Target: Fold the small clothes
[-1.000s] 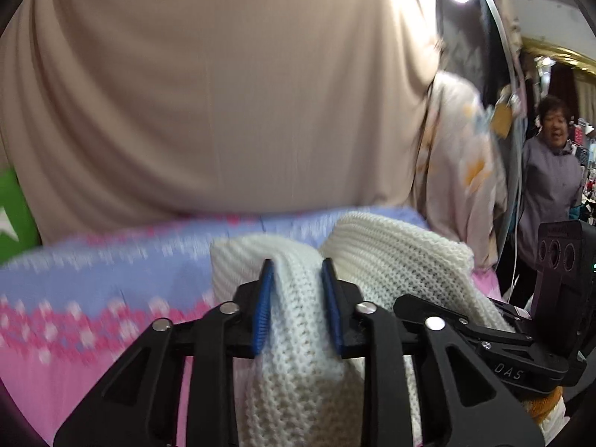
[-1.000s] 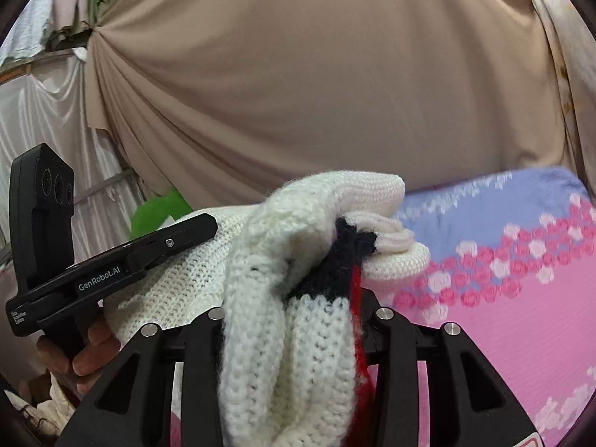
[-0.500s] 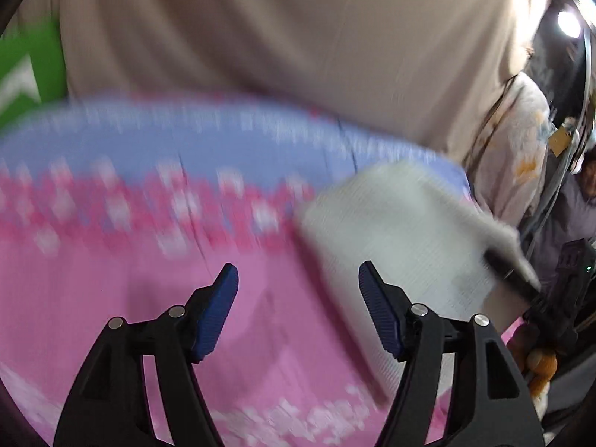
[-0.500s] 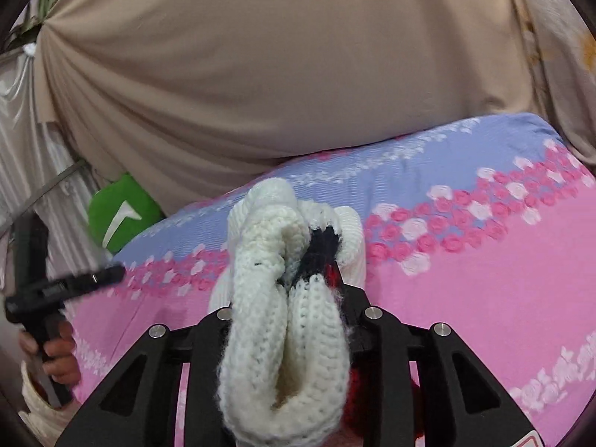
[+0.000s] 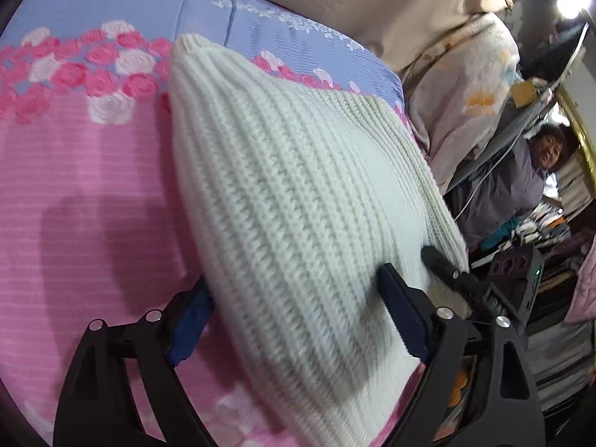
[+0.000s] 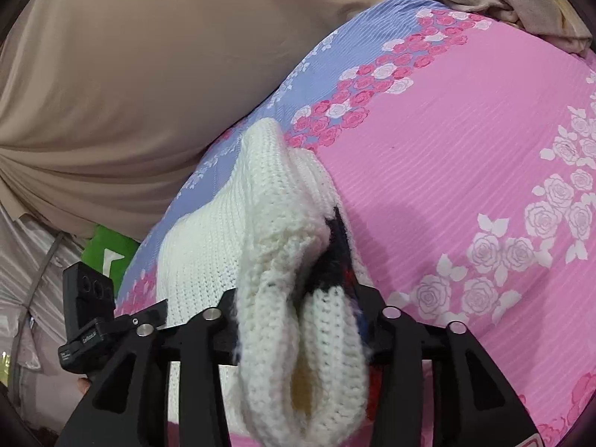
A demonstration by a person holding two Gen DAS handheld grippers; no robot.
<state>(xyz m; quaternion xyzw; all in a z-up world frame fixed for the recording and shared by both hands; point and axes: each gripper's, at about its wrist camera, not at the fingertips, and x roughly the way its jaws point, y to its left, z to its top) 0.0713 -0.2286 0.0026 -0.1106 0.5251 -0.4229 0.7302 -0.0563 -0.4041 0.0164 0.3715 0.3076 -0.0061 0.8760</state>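
A white chunky-knit sweater (image 5: 290,201) lies folded on the pink and blue floral bedsheet (image 5: 74,171). My left gripper (image 5: 294,316) is open, its blue-padded fingers apart on either side of the sweater's near edge. My right gripper (image 6: 301,316) is shut on a bunched fold of the same sweater (image 6: 272,246), where a black and red patch (image 6: 335,257) shows. The right gripper appears at the sweater's right edge in the left wrist view (image 5: 447,272).
A beige curtain (image 6: 130,74) hangs behind the bed. A green bag (image 6: 108,253) sits at the bed's far left. A floral quilt (image 5: 465,85) and a person in purple (image 5: 521,186) are past the bed's right side.
My left gripper let go of the sweater, opened and swung down; its fingers now straddle the sweater lying on the bed. My right gripper lowered its bunched fold toward the sheet.
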